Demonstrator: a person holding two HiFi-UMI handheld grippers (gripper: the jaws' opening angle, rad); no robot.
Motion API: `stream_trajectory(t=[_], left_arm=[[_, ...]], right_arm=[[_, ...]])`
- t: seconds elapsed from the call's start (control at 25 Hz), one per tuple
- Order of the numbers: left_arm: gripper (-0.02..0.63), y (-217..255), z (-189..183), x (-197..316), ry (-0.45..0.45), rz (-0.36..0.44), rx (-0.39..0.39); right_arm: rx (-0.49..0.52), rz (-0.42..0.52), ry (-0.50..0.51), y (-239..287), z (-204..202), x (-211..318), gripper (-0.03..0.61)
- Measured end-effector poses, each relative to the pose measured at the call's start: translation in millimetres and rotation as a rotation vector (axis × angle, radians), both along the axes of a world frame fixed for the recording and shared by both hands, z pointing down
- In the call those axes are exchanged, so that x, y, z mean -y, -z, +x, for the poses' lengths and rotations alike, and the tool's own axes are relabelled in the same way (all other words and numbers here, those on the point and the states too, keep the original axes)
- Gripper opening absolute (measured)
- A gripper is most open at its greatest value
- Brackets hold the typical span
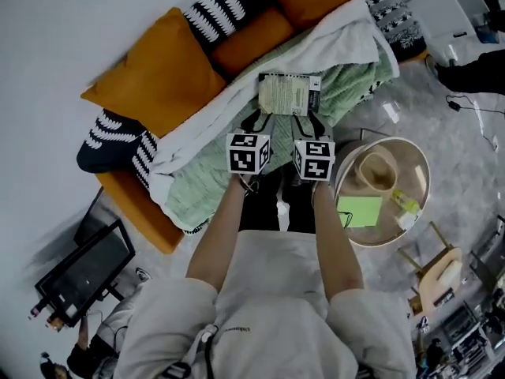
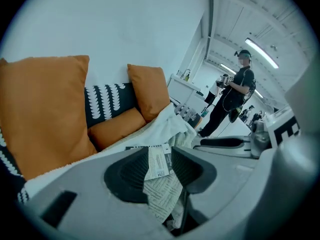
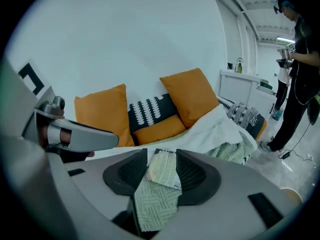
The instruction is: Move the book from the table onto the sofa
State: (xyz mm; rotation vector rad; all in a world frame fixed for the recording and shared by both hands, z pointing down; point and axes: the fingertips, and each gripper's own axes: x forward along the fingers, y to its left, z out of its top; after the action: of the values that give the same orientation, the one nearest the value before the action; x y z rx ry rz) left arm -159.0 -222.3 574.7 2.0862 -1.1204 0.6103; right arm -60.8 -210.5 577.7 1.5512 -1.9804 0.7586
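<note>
The book shows a pale printed cover with a dark strip on one side. It hangs over the sofa's green blanket, held by its near edge from both sides. My left gripper is shut on the book's left near corner and my right gripper on its right near corner. In the left gripper view the book sits between the ribbed pads. The right gripper view shows the book clamped the same way, with the green blanket below it.
The sofa has orange cushions, black-and-white patterned cushions and a white throw. A round table at the right carries a green pad and a tan hat. A person stands beyond the sofa. A monitor sits at lower left.
</note>
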Motion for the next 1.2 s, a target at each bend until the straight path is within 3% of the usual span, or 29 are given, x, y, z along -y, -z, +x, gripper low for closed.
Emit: stream_trajectory(t=[0.2, 0.4, 0.56, 0.72, 0.84, 1.2], left_arm=[[0.150, 54, 8, -10, 0.043, 0.084, 0.032], [0.150, 98, 12, -27, 0.230, 0.096, -0.061], [0.150, 117, 12, -59, 0.304, 0.110, -0.058], [0.150, 120, 19, -88, 0.271, 0.137, 0.014], [0.150, 122, 26, -103, 0.236, 0.159, 0.042], [0.150, 116, 35, -141, 0.200, 0.179, 0.075]], right_arm=[[-0.012, 0.029, -0.030, 39, 16, -25, 0.179], [0.056, -0.006, -0.151, 64, 28, -52, 0.171], [0.027, 0.019, -0.100, 84, 35, -73, 0.170], [0.004, 0.060, -0.069, 99, 55, -93, 0.170], [0.042, 0.059, -0.079, 96, 59, -112, 0.170], [0.018, 0.087, 0.001, 95, 45, -137, 0.156]])
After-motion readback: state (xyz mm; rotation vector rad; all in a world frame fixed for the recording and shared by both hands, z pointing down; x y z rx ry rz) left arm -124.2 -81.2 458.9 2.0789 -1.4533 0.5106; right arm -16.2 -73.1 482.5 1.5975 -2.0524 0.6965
